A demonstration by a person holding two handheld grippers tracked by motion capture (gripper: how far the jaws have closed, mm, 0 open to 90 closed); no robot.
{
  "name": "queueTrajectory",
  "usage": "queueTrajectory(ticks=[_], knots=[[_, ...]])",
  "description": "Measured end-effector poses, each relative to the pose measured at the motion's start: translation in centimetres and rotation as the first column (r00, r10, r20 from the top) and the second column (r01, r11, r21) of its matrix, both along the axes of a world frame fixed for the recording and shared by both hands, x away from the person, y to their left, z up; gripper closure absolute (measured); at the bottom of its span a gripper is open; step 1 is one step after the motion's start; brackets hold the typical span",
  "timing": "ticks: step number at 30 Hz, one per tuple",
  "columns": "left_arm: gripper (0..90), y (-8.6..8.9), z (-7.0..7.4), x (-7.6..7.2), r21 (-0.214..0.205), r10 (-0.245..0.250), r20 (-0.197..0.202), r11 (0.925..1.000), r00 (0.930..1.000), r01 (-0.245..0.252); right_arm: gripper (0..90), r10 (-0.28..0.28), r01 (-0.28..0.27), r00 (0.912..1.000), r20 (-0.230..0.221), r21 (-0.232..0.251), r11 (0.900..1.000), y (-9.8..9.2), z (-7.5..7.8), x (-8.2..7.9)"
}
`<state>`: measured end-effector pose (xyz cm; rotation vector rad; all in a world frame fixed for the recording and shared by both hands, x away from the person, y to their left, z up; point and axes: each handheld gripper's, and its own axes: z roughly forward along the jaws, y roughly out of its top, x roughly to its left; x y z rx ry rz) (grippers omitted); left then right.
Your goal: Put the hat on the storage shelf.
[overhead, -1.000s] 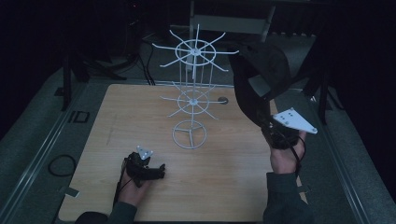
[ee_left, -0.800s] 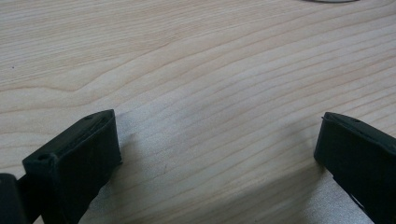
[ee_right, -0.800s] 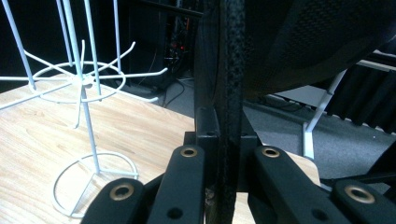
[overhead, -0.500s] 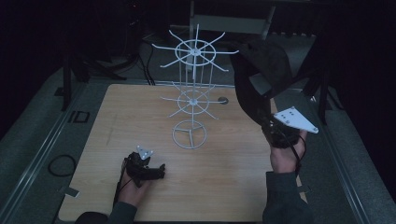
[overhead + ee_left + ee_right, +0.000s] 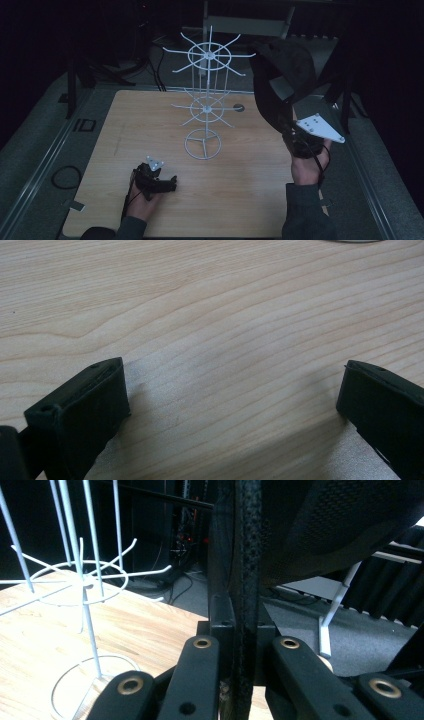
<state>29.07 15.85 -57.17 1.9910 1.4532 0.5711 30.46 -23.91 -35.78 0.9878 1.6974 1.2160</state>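
Note:
A white wire rack (image 5: 202,107) with two tiers of spokes stands on a ring base in the middle of the wooden table (image 5: 120,125). My right gripper (image 5: 296,141) is raised off the table's right edge, shut on a black cap (image 5: 285,75) that rises above it toward the rack's top tier. In the right gripper view the jaws pinch the cap's thin edge (image 5: 247,555), with mesh fabric (image 5: 340,525) above and the rack (image 5: 82,580) at left. My left gripper (image 5: 167,185) lies on the table near the front left, open, with bare wood between its fingers (image 5: 80,410).
A small dark round disc (image 5: 239,107) sits in the tabletop behind the rack. Metal rails border the table, and a cable loop (image 5: 65,176) lies on the grey floor at left. A white stand leg (image 5: 332,610) is beyond the table's right side.

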Motion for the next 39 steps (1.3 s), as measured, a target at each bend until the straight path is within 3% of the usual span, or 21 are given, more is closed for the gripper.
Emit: queueTrajectory(ticks=[11, 39], knots=[[0.1, 0.0, 0.0, 0.0, 0.000, 0.000, 0.000, 1.0000, 1.0000, 0.000, 86.5, 0.014, -0.014, 0.9999, 0.001, -0.029, 0.9995, 1.2, -0.4, 0.0], [0.2, 0.0, 0.0, 0.0, 0.001, 0.000, 0.000, 1.0000, 1.0000, 0.000, 86.4, 0.053, -0.054, 0.9984, -0.018, -0.047, 0.9974, 3.5, -1.9, 0.6]])
